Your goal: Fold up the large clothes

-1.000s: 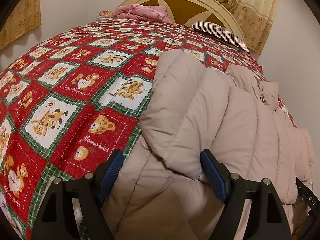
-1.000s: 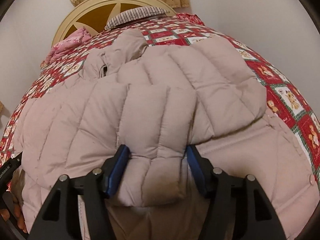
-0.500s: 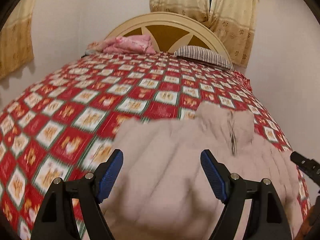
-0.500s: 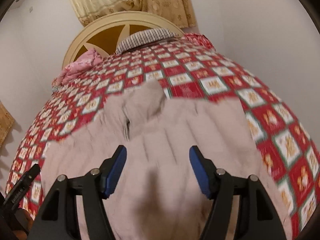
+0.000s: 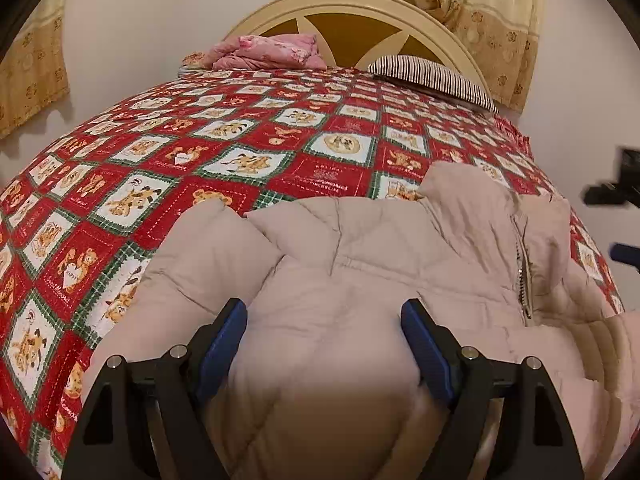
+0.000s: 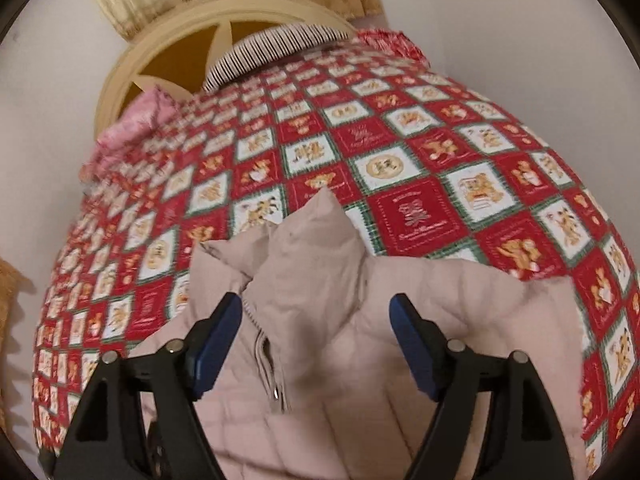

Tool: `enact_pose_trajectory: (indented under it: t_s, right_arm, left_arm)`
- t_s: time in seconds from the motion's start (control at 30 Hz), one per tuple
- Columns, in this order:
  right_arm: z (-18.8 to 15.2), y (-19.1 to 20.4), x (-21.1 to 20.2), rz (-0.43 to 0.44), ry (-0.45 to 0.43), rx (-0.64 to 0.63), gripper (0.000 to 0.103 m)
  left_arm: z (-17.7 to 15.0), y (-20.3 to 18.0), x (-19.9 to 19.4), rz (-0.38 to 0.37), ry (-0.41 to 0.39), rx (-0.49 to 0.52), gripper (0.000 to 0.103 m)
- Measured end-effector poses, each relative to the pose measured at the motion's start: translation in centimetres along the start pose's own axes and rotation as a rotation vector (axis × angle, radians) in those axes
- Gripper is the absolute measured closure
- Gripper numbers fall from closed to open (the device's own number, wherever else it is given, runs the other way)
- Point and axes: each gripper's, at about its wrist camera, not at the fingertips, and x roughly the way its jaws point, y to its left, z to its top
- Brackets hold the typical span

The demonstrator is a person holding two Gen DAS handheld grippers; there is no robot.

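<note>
A beige quilted puffer jacket (image 5: 360, 264) lies on the bed, collar and zipper (image 5: 524, 280) toward the headboard. My left gripper (image 5: 324, 332) is open above its left shoulder part, jaws wide with nothing between them. In the right wrist view the jacket (image 6: 320, 272) fills the lower middle, collar pointing up. My right gripper (image 6: 316, 336) is open over the collar and zipper (image 6: 268, 368), holding nothing. Part of the right gripper shows at the right edge of the left wrist view (image 5: 616, 196).
The bed carries a red, white and green teddy-bear quilt (image 5: 240, 152). At the head are a cream headboard (image 5: 352, 12), a pink folded blanket (image 5: 268, 52) and a striped pillow (image 5: 432, 80). Yellow curtains (image 5: 480, 8) hang behind. White walls stand on both sides.
Both grippers have drawn back and risen from the jacket, staying open. The view now takes in the jacket's collar end and more of the quilt beyond it.
</note>
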Motion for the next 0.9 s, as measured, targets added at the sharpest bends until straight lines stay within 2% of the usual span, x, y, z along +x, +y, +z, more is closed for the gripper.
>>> enact_pose_trajectory:
  t_s: [0.1, 0.27, 0.43, 0.47, 0.5, 0.57, 0.6, 0.77, 0.9]
  right_arm:
    - [1.3, 0.7, 3.0, -0.003, 0.040, 0.066, 0.022]
    - [2.3, 1.8, 7.6, -0.134, 0.113, 0.123, 0.022]
    - [2.4, 1.8, 9.7, -0.224, 0.164, 0.132, 0.023]
    - [2.2, 1.7, 9.8, -0.238, 0.180, 0.115, 0.034]
    - [2.1, 1.6, 9.8, -0.244, 0.186, 0.107, 0.057]
    - [1.8, 0.8, 9.0, -0.237, 0.200, 0.100, 0.078]
    - [1.7, 0.5, 8.6, -0.225, 0.201, 0.104, 0.083]
    - [-0.6, -2.8, 4.5, -0.133, 0.174, 0.129, 0.088]
    - [-3.5, -6.3, 3.6, -0.089, 0.145, 0.175, 0.089]
  left_arm:
    - [0.0, 0.0, 0.1, -0.009, 0.007, -0.003, 0.023]
    - [0.2, 0.1, 0.6, -0.026, 0.025, -0.004, 0.022]
    - [0.3, 0.2, 0.8, -0.031, 0.034, 0.000, 0.021]
    - [0.3, 0.2, 0.9, -0.032, 0.036, 0.001, 0.021]
    - [0.3, 0.2, 0.8, -0.035, 0.037, 0.002, 0.021]
    - [0.2, 0.3, 0.8, -0.043, 0.037, -0.002, 0.020]
    - [0.2, 0.4, 0.8, -0.048, 0.037, -0.005, 0.020]
    - [0.1, 0.5, 0.7, -0.051, 0.034, -0.005, 0.020]
    - [0.2, 0.6, 0.7, -0.066, 0.031, -0.007, 0.019]
